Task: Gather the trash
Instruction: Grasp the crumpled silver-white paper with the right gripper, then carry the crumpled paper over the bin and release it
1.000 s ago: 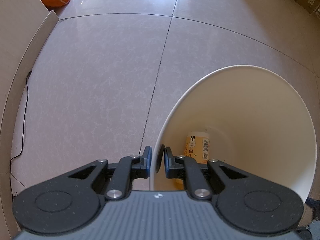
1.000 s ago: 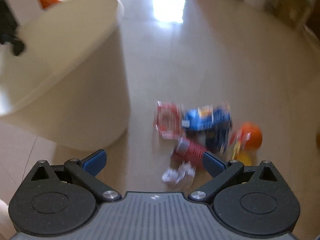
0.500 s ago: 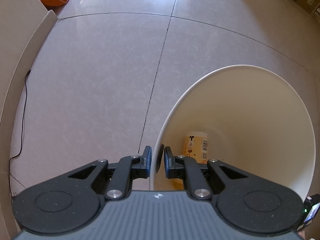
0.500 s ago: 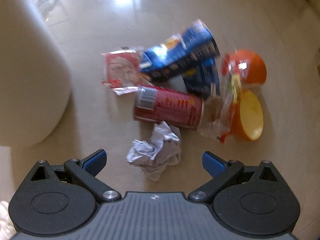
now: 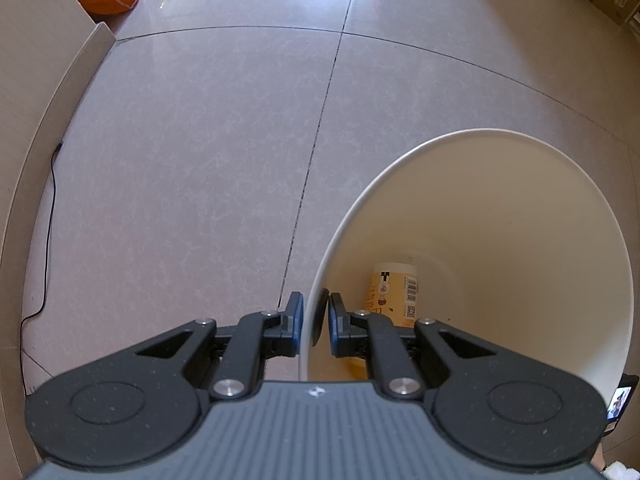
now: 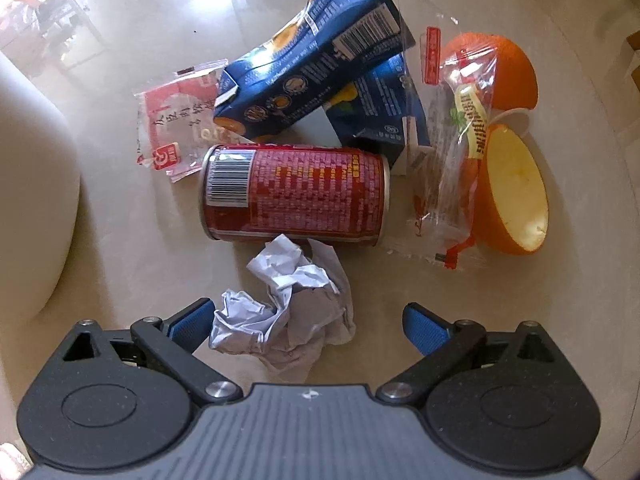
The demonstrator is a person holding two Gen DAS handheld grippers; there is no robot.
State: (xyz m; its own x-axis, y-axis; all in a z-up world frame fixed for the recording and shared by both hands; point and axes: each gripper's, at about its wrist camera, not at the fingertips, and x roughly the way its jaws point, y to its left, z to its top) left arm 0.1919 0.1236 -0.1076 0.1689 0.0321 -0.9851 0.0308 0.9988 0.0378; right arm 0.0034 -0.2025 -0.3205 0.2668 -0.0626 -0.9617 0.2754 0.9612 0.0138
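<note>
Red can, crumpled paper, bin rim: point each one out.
red can [image 6: 296, 192], right wrist view, middle of its printed side.
crumpled paper [image 6: 286, 312], right wrist view, centre of the wad.
bin rim [image 5: 480, 133], left wrist view, far edge.

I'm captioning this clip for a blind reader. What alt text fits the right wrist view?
The open right gripper straddles a crumpled paper ball on the floor. Beyond lie a red can, blue cartons, wrappers and orange peel halves.

Red can [image 6: 294, 192], blue cartons [image 6: 316, 68], cream bin [image 5: 500, 240].
</note>
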